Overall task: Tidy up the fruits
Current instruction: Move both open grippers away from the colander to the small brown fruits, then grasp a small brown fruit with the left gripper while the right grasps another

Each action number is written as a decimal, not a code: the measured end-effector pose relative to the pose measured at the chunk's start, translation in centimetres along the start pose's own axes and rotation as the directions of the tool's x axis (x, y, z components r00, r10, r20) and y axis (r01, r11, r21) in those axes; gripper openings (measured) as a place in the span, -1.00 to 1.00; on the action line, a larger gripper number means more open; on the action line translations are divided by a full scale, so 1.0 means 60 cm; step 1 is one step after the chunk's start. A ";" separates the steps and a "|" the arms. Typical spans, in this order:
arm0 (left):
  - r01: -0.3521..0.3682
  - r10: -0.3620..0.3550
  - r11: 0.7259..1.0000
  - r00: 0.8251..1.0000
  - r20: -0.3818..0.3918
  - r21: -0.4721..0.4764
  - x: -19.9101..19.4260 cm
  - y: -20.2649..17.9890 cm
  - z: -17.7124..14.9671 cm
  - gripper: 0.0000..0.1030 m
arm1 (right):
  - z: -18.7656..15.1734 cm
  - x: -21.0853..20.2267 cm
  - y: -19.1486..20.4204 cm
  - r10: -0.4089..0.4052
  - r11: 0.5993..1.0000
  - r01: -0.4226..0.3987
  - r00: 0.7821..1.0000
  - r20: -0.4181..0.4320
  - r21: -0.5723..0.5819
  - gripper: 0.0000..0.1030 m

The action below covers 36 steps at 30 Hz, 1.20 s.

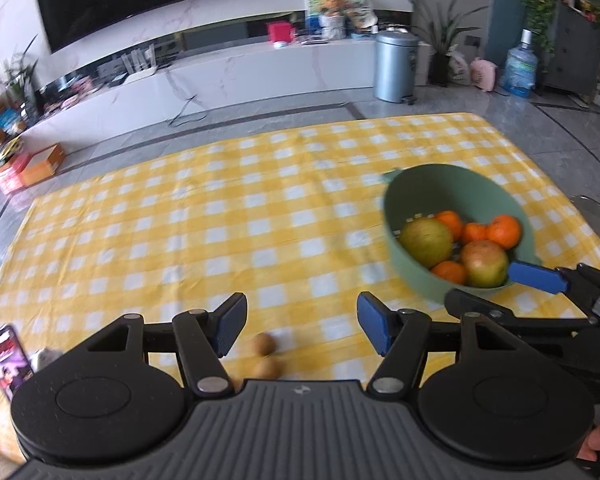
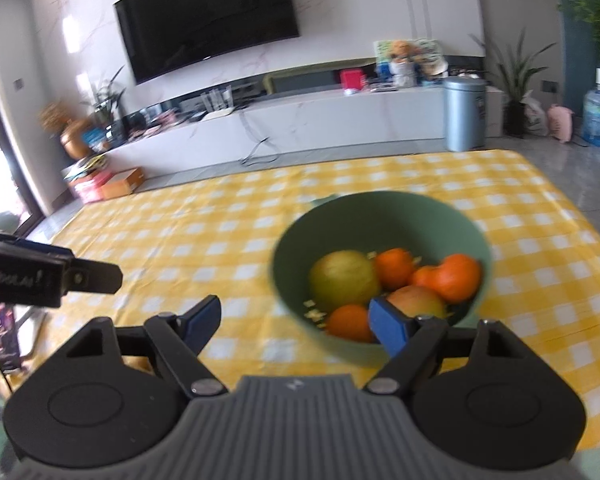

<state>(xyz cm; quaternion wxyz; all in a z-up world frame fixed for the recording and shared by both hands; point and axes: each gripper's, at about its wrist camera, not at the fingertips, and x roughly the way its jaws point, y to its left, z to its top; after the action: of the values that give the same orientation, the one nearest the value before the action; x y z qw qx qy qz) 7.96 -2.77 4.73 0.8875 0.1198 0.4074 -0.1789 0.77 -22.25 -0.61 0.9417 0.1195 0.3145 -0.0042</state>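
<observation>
A green bowl point(image 2: 380, 224) is sitting on the yellow checked surface point(image 1: 220, 216), holding two apples point(image 2: 344, 280) and several oranges point(image 2: 456, 276). Two small brown fruits point(image 1: 265, 356) are lying on the cloth between the left gripper point(image 1: 302, 328)'s wide, empty jaws. The right gripper point(image 2: 296, 322) is hovering by the bowl's near rim, jaws wide, gripping nothing.

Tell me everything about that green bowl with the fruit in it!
The green bowl is round and deep, looks like matte plastic, and has a small tab handle on its far rim. Slots in its bottom suggest a strainer. It stands upright on the yellow checked tablecloth. Inside lie two yellow-green apples and about four oranges. The right gripper is open; one blue pad is near the bowl's front rim, but blur hides whether it touches.
</observation>
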 end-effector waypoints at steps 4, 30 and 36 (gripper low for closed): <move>0.007 -0.008 0.999 1.000 -0.022 -0.046 0.000 0.045 -0.013 0.45 | -0.004 0.013 0.029 0.039 0.999 -0.040 0.998 -0.048 -0.010 0.40; 0.034 -0.129 0.945 0.953 -0.273 -0.325 0.139 0.199 -0.072 0.19 | -0.038 0.159 0.156 0.242 0.968 -0.249 0.911 -0.335 0.022 -0.39; 0.039 -0.145 0.946 0.939 -0.311 -0.322 0.170 0.198 -0.080 0.18 | -0.048 0.190 0.158 0.256 0.966 -0.251 0.885 -0.388 0.064 -0.39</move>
<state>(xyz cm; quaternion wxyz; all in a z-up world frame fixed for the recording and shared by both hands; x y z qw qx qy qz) 15.76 7.49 -5.36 0.8048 -0.0125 0.5786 -0.1316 9.00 -11.63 -7.51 0.8511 0.1637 0.4786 0.1409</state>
